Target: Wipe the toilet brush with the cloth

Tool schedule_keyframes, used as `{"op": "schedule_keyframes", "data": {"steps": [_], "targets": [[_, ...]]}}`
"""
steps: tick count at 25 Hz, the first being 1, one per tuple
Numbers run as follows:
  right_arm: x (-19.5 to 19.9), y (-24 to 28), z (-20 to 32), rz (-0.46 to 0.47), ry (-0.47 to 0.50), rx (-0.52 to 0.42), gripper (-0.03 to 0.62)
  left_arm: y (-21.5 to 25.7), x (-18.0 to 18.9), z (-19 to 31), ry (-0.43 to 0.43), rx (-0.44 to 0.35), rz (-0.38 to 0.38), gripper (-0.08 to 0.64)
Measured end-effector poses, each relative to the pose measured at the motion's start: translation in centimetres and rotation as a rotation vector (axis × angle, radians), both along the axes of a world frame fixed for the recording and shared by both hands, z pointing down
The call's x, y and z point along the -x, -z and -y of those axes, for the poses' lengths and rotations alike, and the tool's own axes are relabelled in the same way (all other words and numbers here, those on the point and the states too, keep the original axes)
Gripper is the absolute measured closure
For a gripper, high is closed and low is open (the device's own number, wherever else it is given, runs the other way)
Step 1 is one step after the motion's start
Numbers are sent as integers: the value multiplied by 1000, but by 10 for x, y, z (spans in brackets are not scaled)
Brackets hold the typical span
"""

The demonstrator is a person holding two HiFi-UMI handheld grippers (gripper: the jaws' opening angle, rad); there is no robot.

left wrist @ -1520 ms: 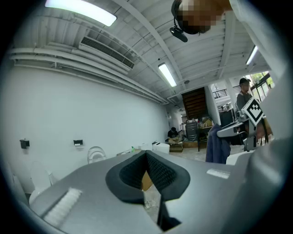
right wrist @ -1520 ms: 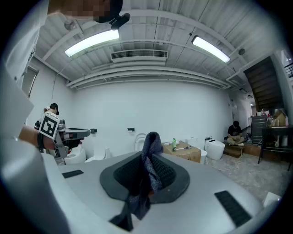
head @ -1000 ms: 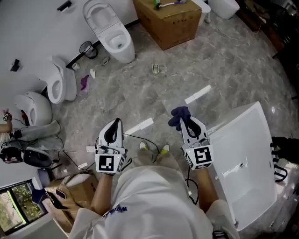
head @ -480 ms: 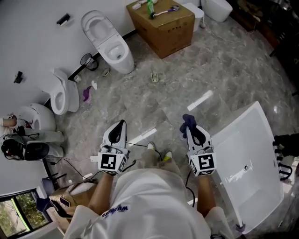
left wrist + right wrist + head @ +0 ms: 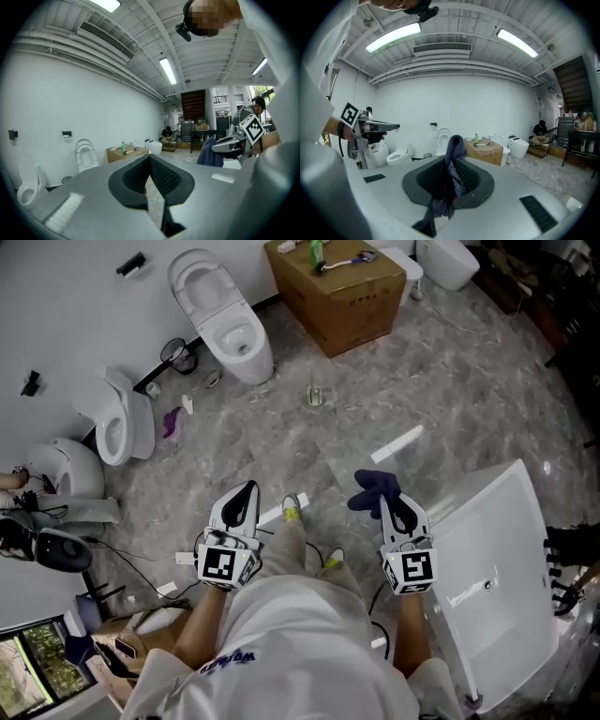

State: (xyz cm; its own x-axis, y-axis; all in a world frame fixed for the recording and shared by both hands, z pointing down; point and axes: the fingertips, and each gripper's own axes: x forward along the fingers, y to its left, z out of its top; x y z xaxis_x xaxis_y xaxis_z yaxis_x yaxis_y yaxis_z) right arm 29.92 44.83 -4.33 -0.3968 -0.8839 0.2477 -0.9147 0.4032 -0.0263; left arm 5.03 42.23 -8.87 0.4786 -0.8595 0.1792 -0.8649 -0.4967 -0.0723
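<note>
My right gripper (image 5: pixel 382 493) is shut on a dark blue cloth (image 5: pixel 368 486), which bunches over its tips and hangs down between the pads (image 5: pixel 453 150). My left gripper (image 5: pixel 247 487) is level with it on the left, pads together and nothing in them (image 5: pixel 150 158). Both point over the grey marbled floor towards a cardboard box (image 5: pixel 342 292) far ahead. A brush-like thing with a purple end (image 5: pixel 343 260) lies on top of the box beside a green bottle (image 5: pixel 316 251). The box is well beyond both grippers.
A white toilet (image 5: pixel 225 315) stands by the wall left of the box, with further toilets (image 5: pixel 122 418) along the left. A large white panel (image 5: pixel 497 559) lies close on my right. White strips (image 5: pixel 397 442) and cables lie on the floor. A person (image 5: pixel 540 133) sits far off.
The person has stepped forward, one shoe now showing between the grippers. Both grippers have shifted slightly right and down in the view, with the cloth still gripped.
</note>
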Motion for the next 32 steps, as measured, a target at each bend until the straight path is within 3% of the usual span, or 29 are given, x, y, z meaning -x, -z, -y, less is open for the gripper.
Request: {"op": "schedule_keyframes", "data": {"steps": [5,9,12,15,19,26,32], "targets": [[20,1,52,-35,-64,21,546,-7,45,57,0,3,-30,558],[34,1,91,-15,-164,94,546,-6,94,100,-22,-3,-28,558],[52,10,111,-60,-199,118,545,-21,137,128,24,33,-94,558],[67,13,121,-107,-255,109,545,-34,158,156,1,39,-96,558],[87,0,136,-157,-256,180,545,-49,179,176,-2,64,-129,558],[117,-9,194,-197,-171,204,545,-77,172,207,-16,138,-127,558],[123,-43,251,-140,-135,205,543,-96,152,237,-2,184,-85,558]]}}
